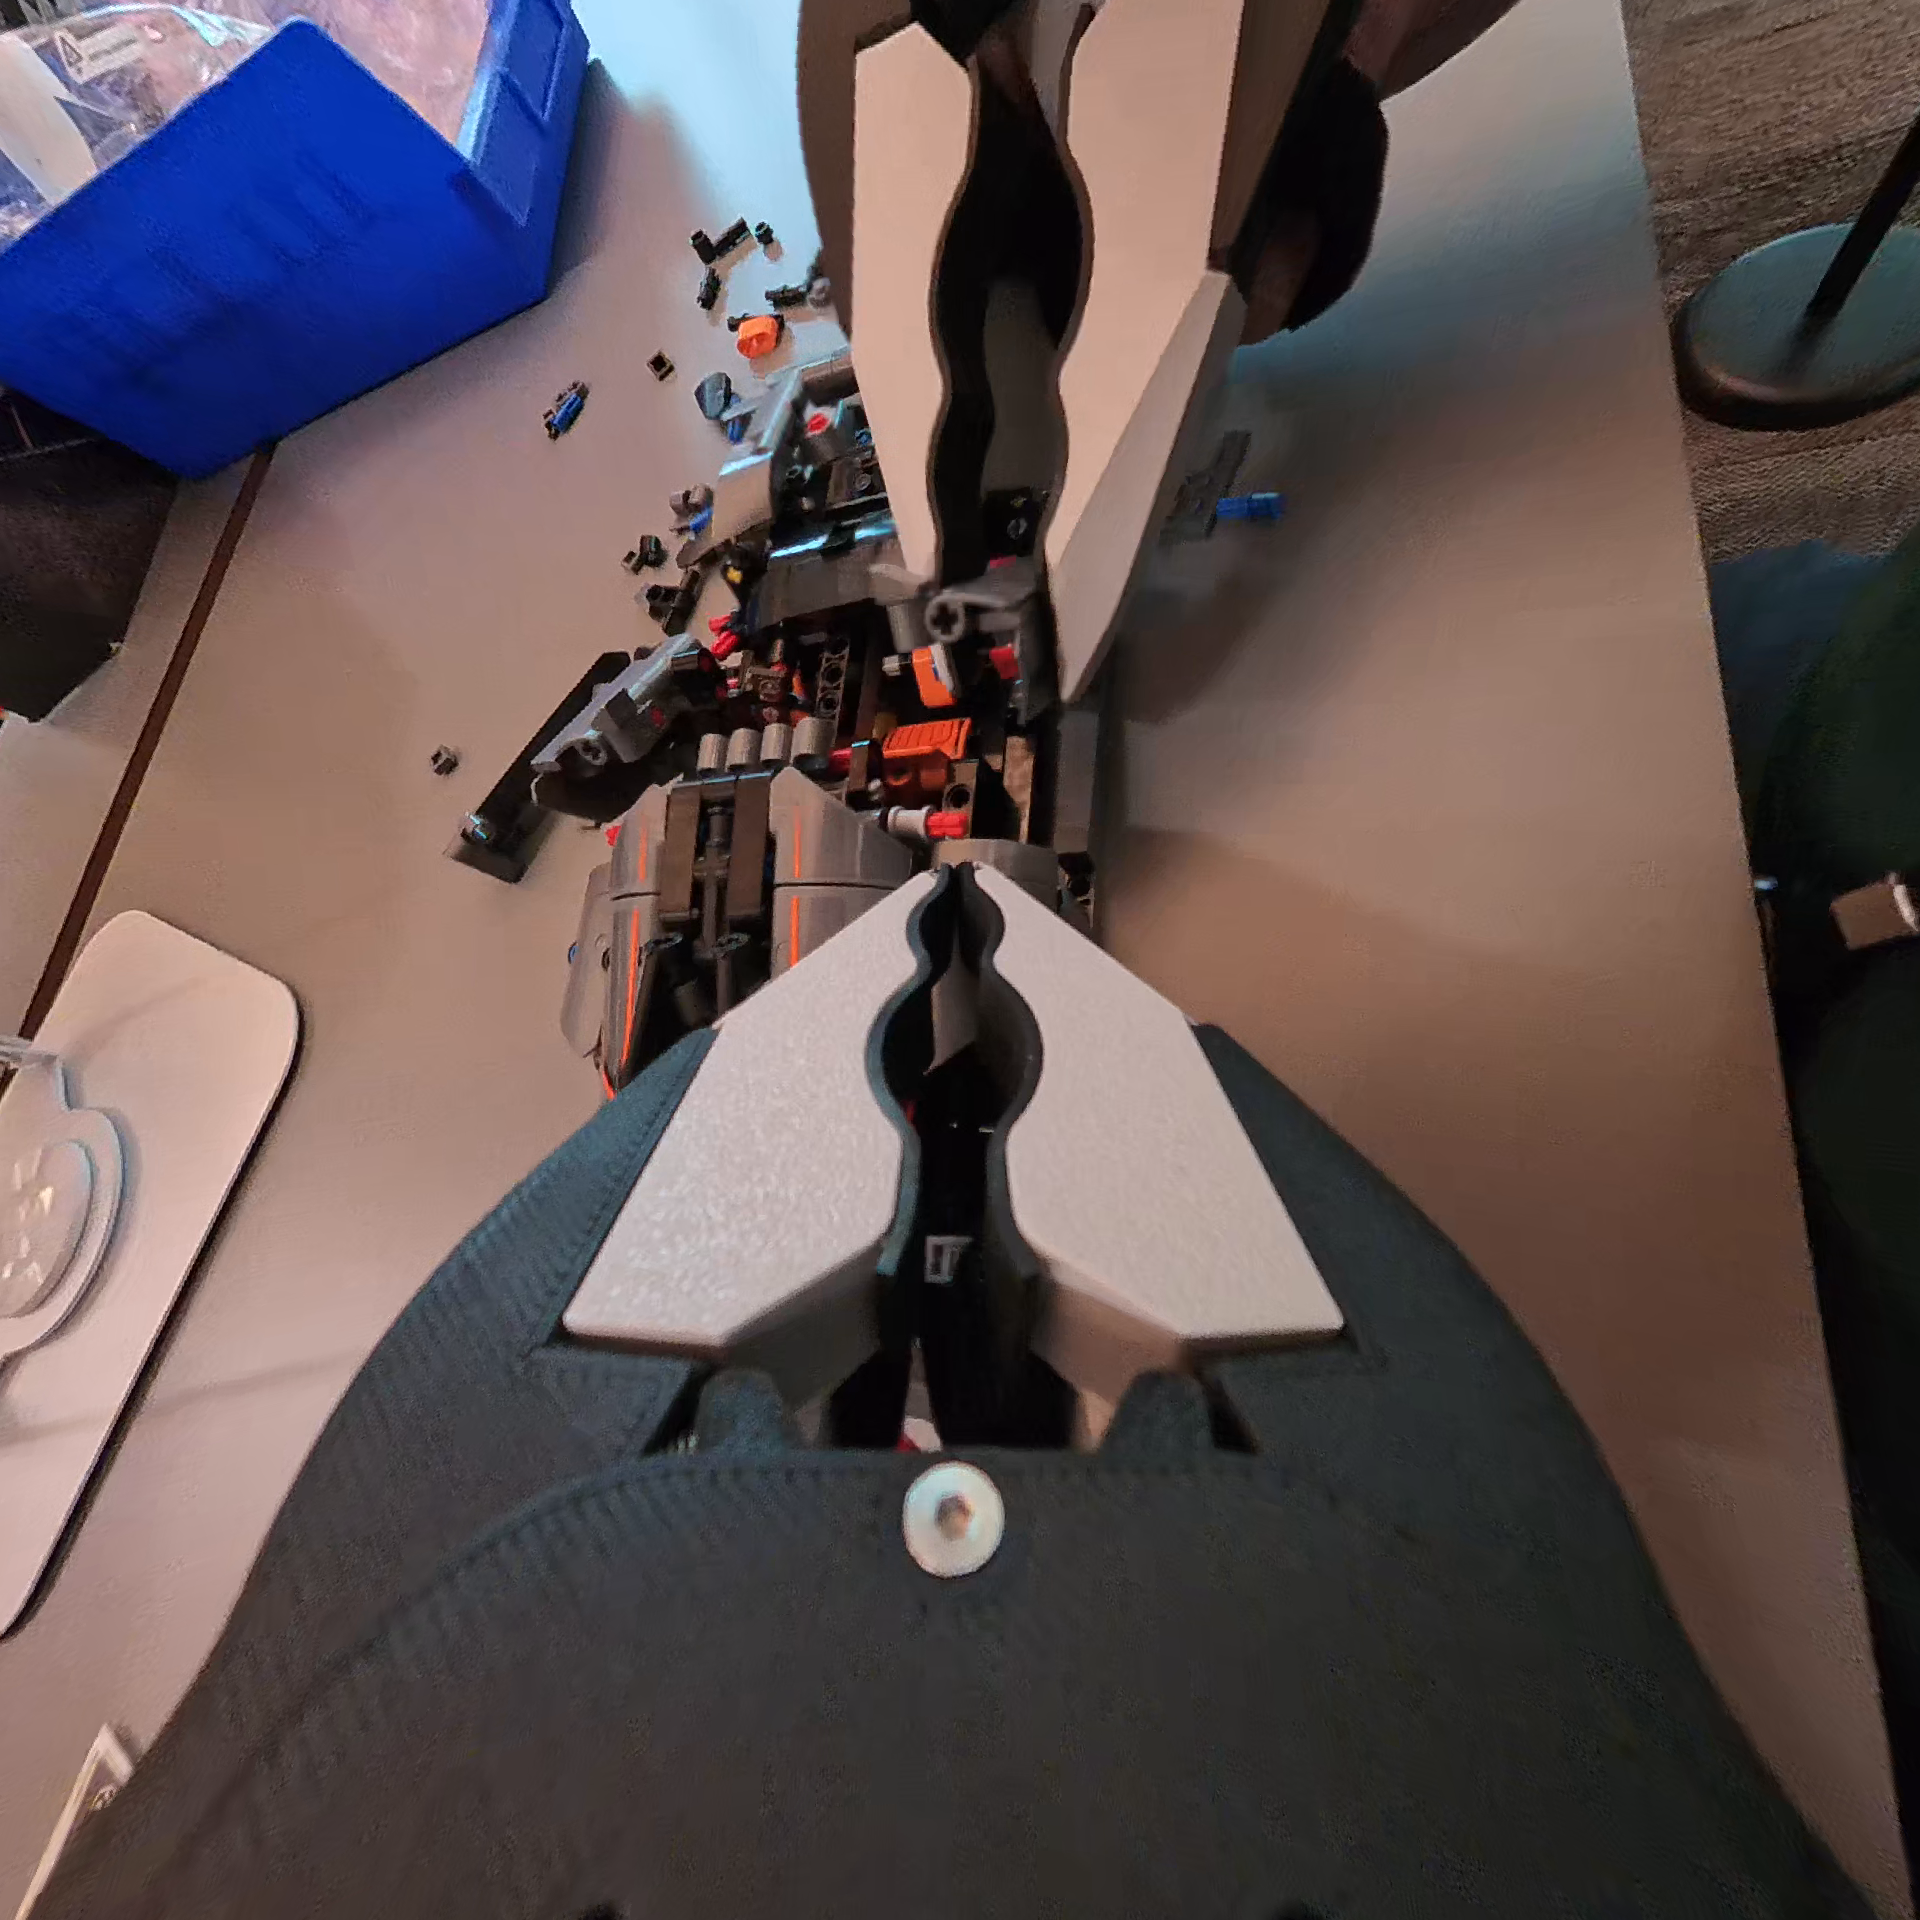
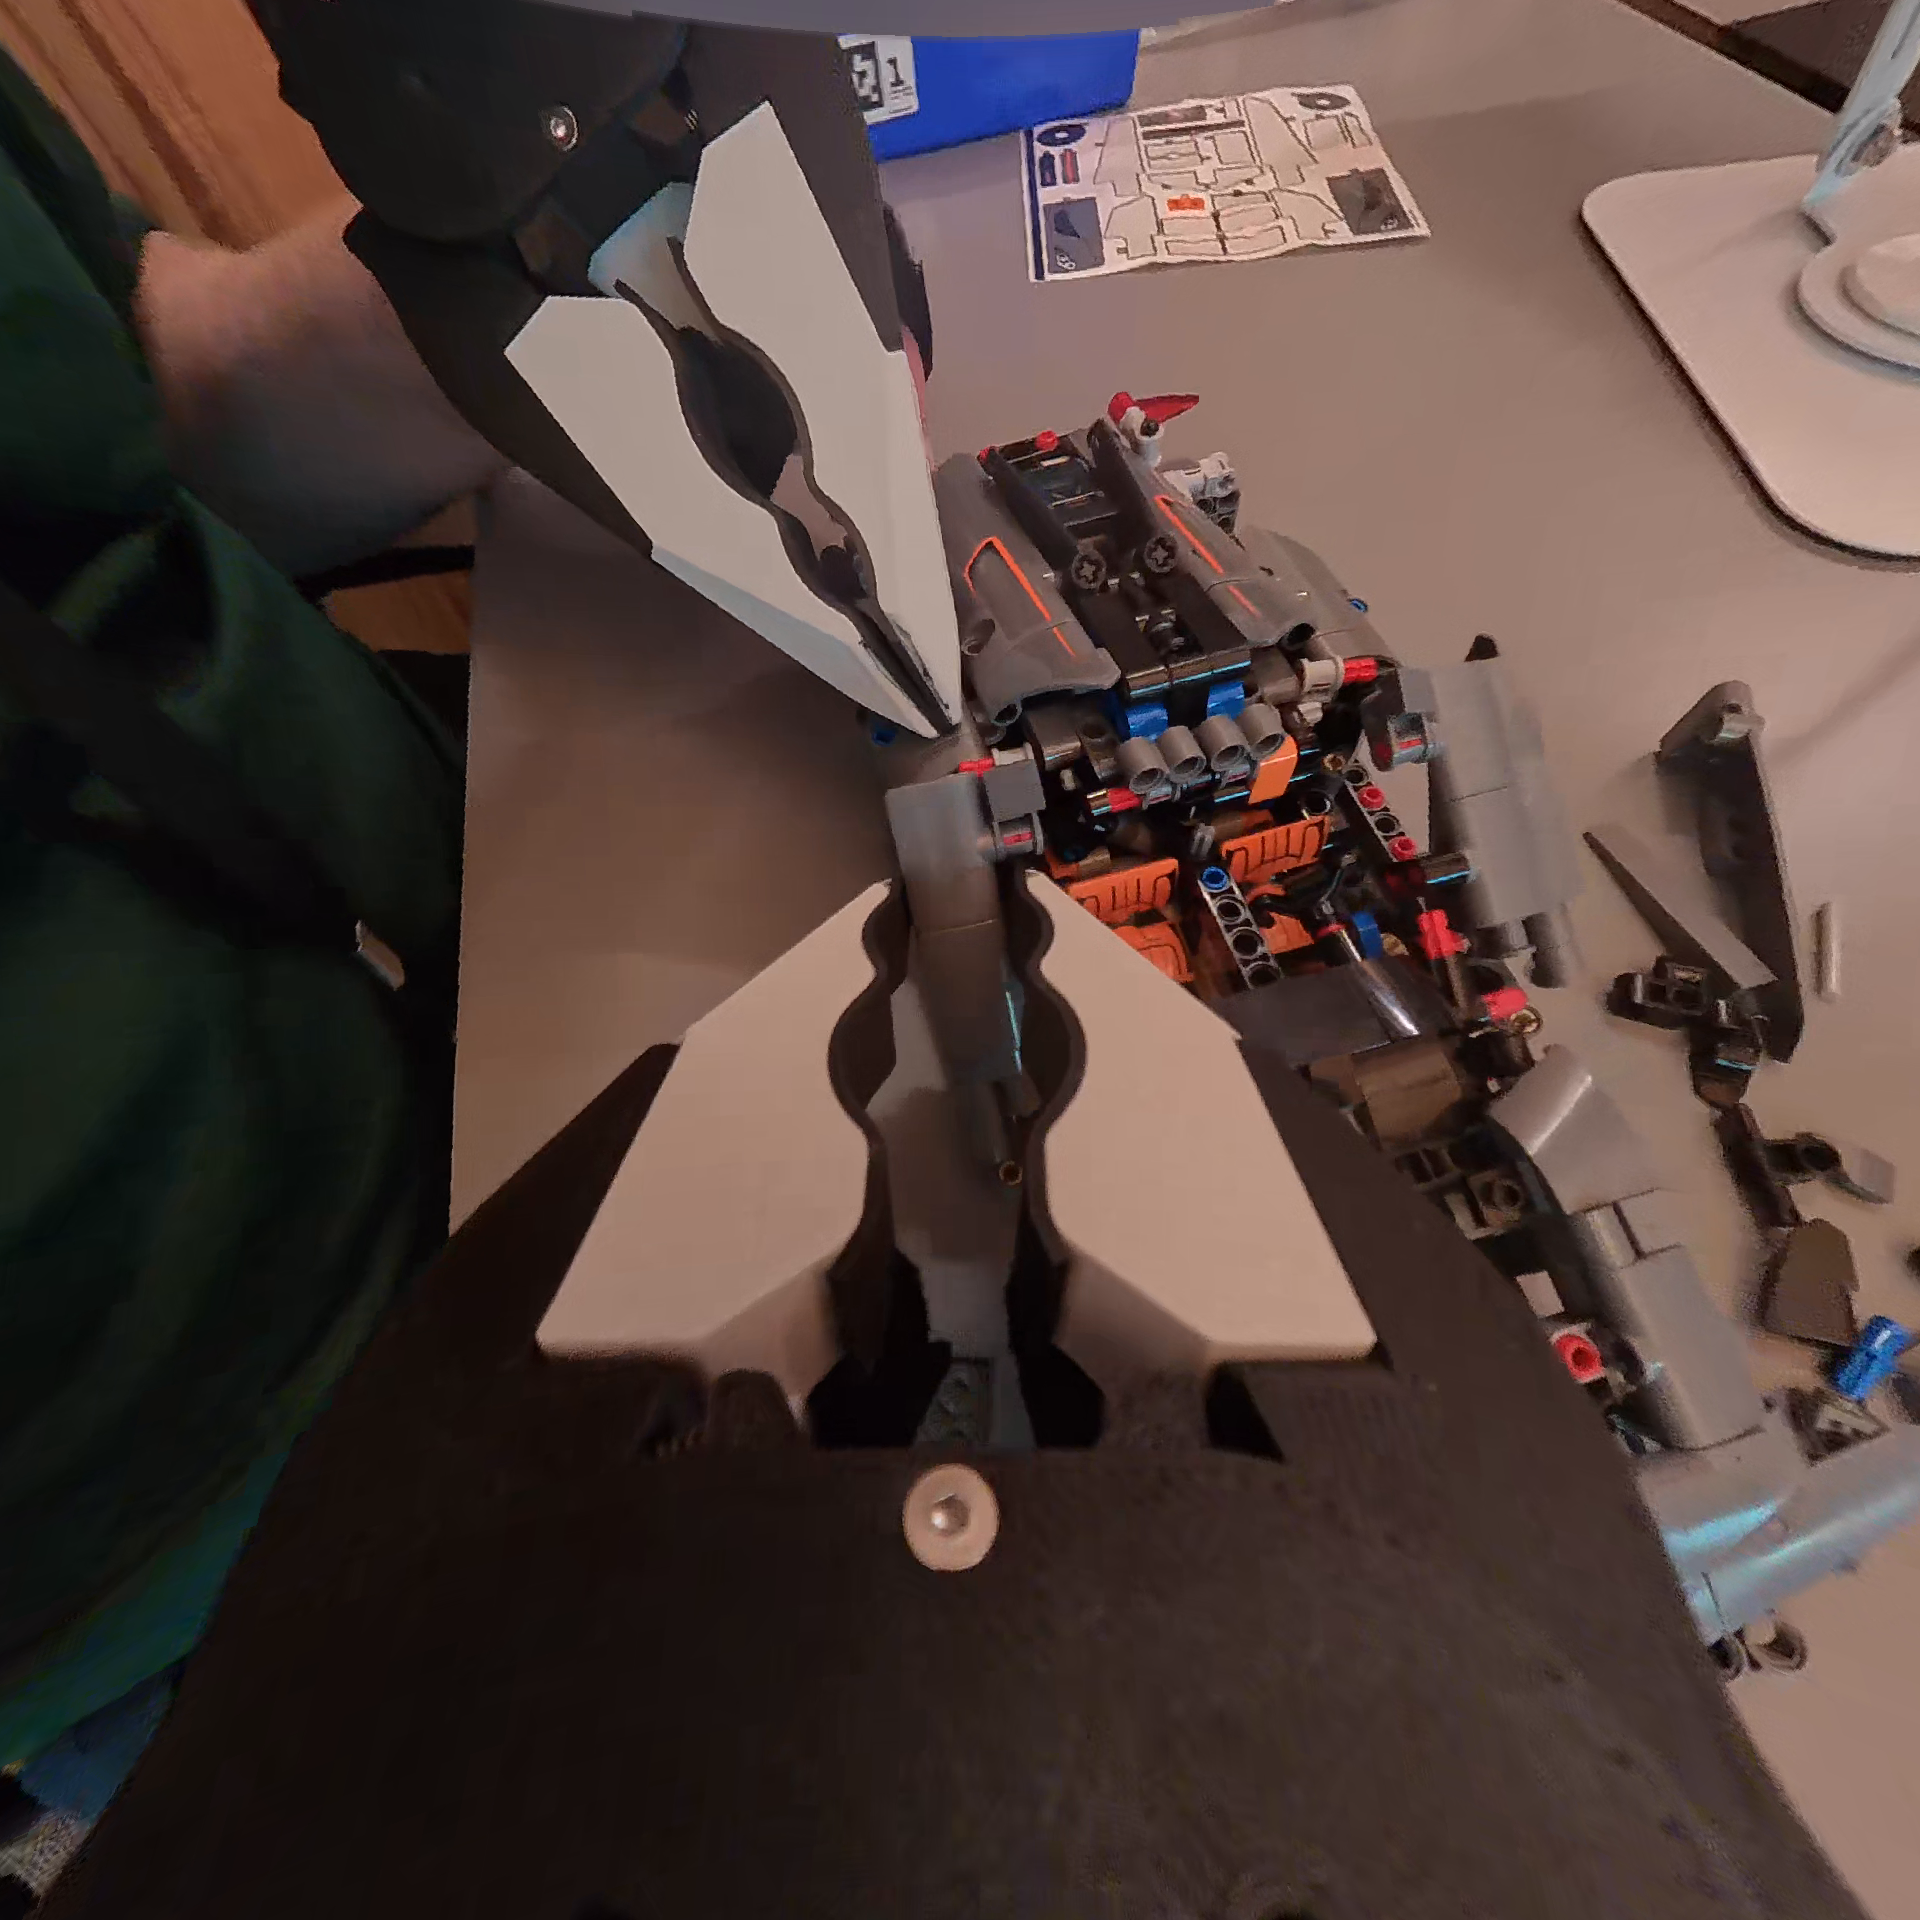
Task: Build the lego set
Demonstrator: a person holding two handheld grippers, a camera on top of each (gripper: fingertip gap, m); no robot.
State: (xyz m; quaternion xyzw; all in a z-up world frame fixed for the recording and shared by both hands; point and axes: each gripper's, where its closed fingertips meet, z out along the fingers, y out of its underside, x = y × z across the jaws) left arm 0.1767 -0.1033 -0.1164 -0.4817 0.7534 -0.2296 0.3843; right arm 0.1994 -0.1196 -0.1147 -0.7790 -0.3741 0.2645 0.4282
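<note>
While the half-built lego model (image 2: 1195, 748) lies lengthwise on the grey tabletop (image 2: 665, 831), between the two tools, the right tool (image 2: 961, 904) is nearer the work: it pinches a grey side panel (image 2: 951, 862) that runs along the model's long axis on its near flank. The left tool (image 1: 958, 878) is pressed nearly together at the model's dark rear end, seemingly on a thin edge there, though that contact is poorly shown. Seating the panel probably calls for a sideways push into the chassis.

free: table (image 2: 665, 831) left of model (image 2: 1195, 748) | blocked: loose pieces (image 2: 1745, 997) right
</note>
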